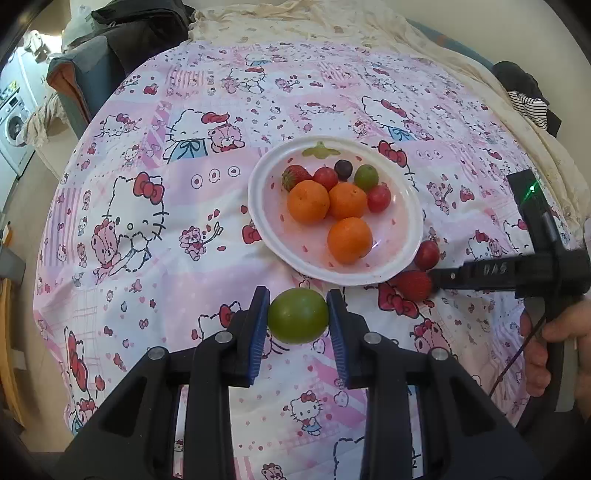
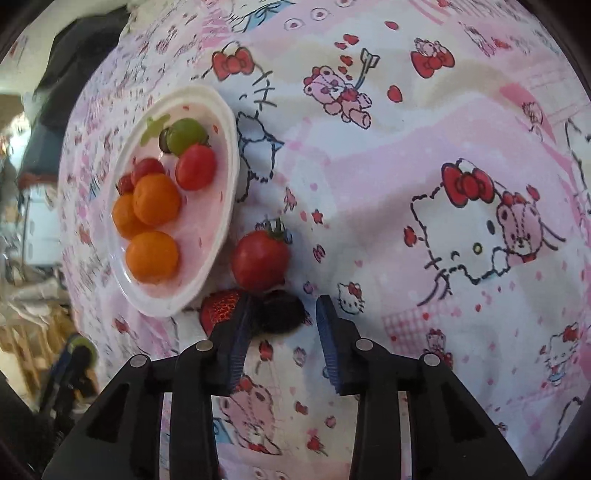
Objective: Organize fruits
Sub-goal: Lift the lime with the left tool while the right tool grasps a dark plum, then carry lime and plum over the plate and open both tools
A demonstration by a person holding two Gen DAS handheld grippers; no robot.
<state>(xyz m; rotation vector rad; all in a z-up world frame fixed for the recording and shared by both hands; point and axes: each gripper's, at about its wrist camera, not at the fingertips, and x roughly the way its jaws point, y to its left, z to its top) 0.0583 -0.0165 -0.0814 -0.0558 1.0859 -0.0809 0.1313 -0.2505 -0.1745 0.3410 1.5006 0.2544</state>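
A white plate (image 1: 266,221) on the bed holds three oranges, small red tomatoes, a strawberry, a green fruit and a dark grape. My left gripper (image 1: 297,314) hovers just in front of the plate, shut on a round green fruit (image 1: 297,315). Off the plate's right rim lie a red tomato (image 2: 260,258) and a strawberry (image 2: 219,308). Beside them, my right gripper (image 2: 282,314) points down at the cloth, shut on a dark grape (image 2: 280,312) that rests there. Its left finger hides part of the strawberry. In the left wrist view the right gripper (image 1: 436,278) reaches in from the right.
A pink cartoon-print sheet (image 1: 155,258) covers the bed, with a cream blanket (image 1: 295,22) at the far end. A person's hand (image 1: 554,332) holds the right gripper's handle. Dark clothes (image 1: 524,85) lie at the far right, and a washing machine (image 1: 14,125) stands far left.
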